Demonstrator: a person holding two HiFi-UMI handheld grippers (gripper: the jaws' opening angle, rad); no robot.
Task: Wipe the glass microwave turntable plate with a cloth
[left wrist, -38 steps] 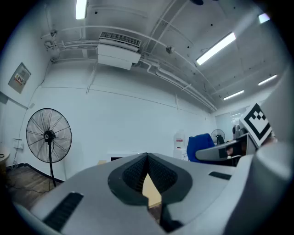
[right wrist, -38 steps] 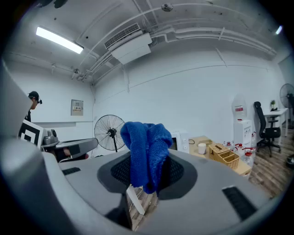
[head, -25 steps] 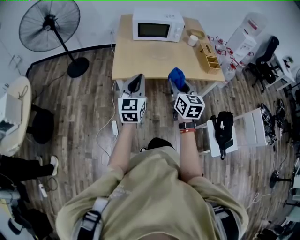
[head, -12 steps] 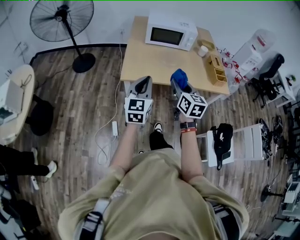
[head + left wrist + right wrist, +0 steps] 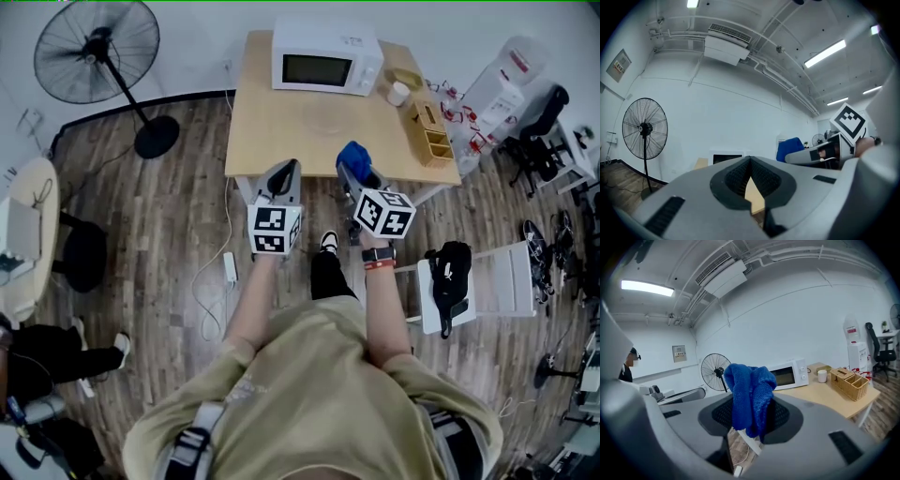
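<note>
A clear glass turntable plate (image 5: 328, 117) lies faintly visible on the wooden table (image 5: 267, 127), in front of the white microwave (image 5: 326, 61). My right gripper (image 5: 353, 171) is shut on a bunched blue cloth (image 5: 353, 156), held over the table's front edge, short of the plate. In the right gripper view the cloth (image 5: 749, 397) sticks up between the jaws, with the microwave (image 5: 787, 373) beyond it. My left gripper (image 5: 287, 169) is shut and holds nothing, level with the right one; its jaws meet in the left gripper view (image 5: 750, 161).
A white cup (image 5: 399, 93) and a wicker organiser (image 5: 431, 127) stand at the table's right side. A standing fan (image 5: 94, 56) is at the far left. A white stool with a black bag (image 5: 448, 272) is close on my right. Cables (image 5: 220, 281) lie on the floor.
The person has stepped closer to the table, a foot now forward. Both grippers stay side by side and have come up to the table's front edge; the cloth remains in the right one.
</note>
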